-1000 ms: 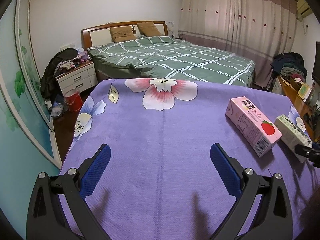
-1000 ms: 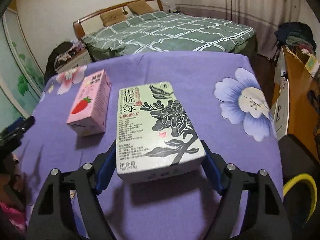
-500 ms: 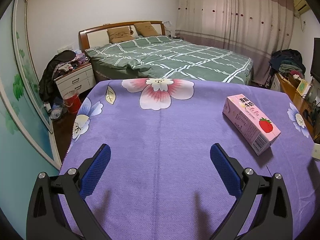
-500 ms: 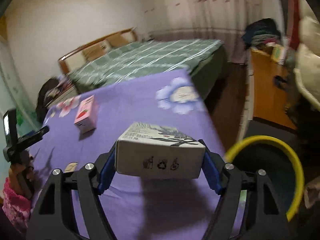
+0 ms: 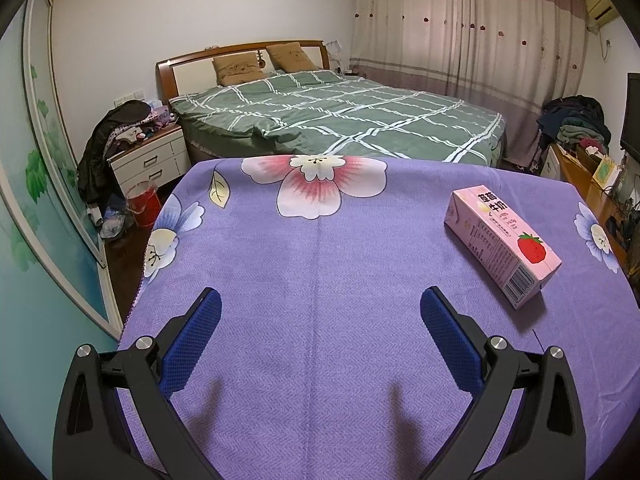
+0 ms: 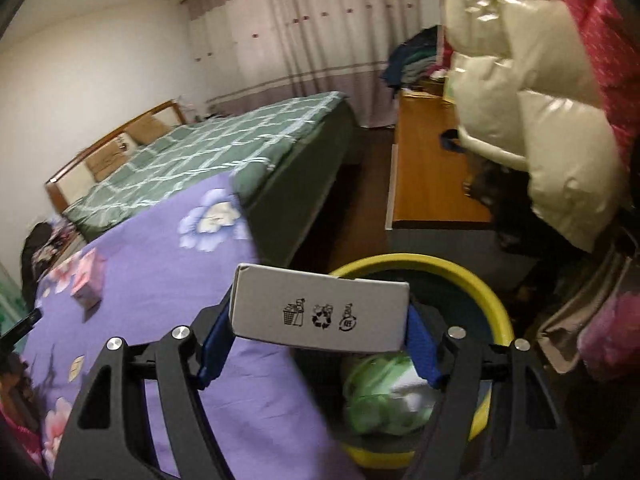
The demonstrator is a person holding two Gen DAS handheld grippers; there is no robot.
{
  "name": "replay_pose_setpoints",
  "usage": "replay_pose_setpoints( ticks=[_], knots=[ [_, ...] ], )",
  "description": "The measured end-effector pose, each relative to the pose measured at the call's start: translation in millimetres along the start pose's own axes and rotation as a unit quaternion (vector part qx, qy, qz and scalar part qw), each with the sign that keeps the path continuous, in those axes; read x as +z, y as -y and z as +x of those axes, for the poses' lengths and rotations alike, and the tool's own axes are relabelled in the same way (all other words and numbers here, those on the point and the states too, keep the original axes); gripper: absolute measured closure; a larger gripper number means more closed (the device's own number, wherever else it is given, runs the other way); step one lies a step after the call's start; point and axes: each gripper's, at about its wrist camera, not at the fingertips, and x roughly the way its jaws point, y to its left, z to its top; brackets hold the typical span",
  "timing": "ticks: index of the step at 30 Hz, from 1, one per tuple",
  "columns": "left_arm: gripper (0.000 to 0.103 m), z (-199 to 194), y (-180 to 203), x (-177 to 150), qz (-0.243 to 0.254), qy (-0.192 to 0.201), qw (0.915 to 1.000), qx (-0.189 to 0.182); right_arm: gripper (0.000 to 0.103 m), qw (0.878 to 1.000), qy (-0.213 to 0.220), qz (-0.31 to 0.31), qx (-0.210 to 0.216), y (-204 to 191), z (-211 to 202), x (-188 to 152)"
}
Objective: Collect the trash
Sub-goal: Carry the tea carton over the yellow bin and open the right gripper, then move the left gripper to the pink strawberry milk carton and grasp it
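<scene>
My right gripper is shut on a green tea box, its white end with recycling marks facing the camera. It holds the box in the air over the rim of a yellow-rimmed trash bin beside the table, with green and white trash inside. A pink strawberry milk carton lies on the purple flowered tablecloth at the right; it also shows far left in the right wrist view. My left gripper is open and empty above the cloth, left of the carton.
A bed with a green checked cover stands behind the table. A nightstand and a red bucket are at the left. A wooden desk and a white puffer jacket are right of the bin.
My right gripper has lifted the green tea box off the table and swung it right, over the trash bin. My left gripper has stayed open in place.
</scene>
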Motion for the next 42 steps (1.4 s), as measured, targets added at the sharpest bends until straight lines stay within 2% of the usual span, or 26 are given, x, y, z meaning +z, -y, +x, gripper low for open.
replay_pose_setpoints(
  ticks=[7, 10, 16, 19, 23, 24, 27, 31, 33, 35, 37, 42],
  knots=[
    [0.005, 1.8, 0.1, -0.2, 0.002, -0.002, 1.0, -0.002, 0.032, 0.998, -0.018, 0.036, -0.05, 31.8, 22.9, -3.5],
    [0.005, 1.7, 0.1, -0.3, 0.002, -0.003, 1.0, -0.001, 0.024, 0.997, -0.008, 0.048, -0.061, 34.4, 22.4, -1.5],
    [0.005, 1.2, 1.8, -0.6, 0.005, -0.004, 1.0, -0.006, 0.021, 0.999, 0.029, 0.015, -0.029, -9.1, 17.6, 6.5],
    [0.005, 0.8, 4.5, -1.4, 0.004, -0.009, 0.9998, -0.019, 0.021, 0.999, 0.036, -0.02, -0.018, -39.9, 27.2, 2.9],
    [0.005, 1.7, 10.5, -2.8, 0.001, -0.018, 0.9994, -0.029, 0.021, 0.998, 0.027, -0.049, -0.013, -62.3, 38.1, -5.2],
    [0.005, 1.7, 13.8, -3.6, 0.002, -0.022, 0.9991, -0.036, 0.021, 0.998, 0.04, -0.046, -0.012, -63.2, 34.3, -5.6],
    [0.005, 1.1, 34.2, -5.4, 0.018, -0.04, 0.997, -0.063, 0.02, 0.997, 0.056, -0.049, -0.017, -63.9, 27.4, -7.2],
    [0.005, -8.0, 69.2, 3.0, 0.031, -0.046, 0.9935, -0.099, 0.011, 0.994, 0.078, -0.065, -0.03, -71.5, 19.1, -11.1],
    [0.005, -10.5, 87.6, 10.0, 0.027, -0.049, 0.9919, -0.114, 0.01, 0.993, 0.09, -0.072, -0.034, -73.9, 15.3, -12.7],
    [0.005, -9.4, 106.5, 15.9, 0.026, -0.054, 0.9919, -0.113, 0.009, 0.992, 0.096, -0.071, -0.036, -74.1, 13.5, -12.5],
    [0.005, -1.6, 124.3, 20.3, 0.022, -0.06, 0.9934, -0.096, 0.009, 0.992, 0.098, -0.067, -0.035, -71.6, 13.0, -12.0],
    [0.005, 30.1, 145.6, 23.1, -0.002, -0.091, 0.9928, -0.078, 0.009, 0.995, 0.084, -0.049, -0.026, -64.2, 17.7, -8.8]
  ],
)
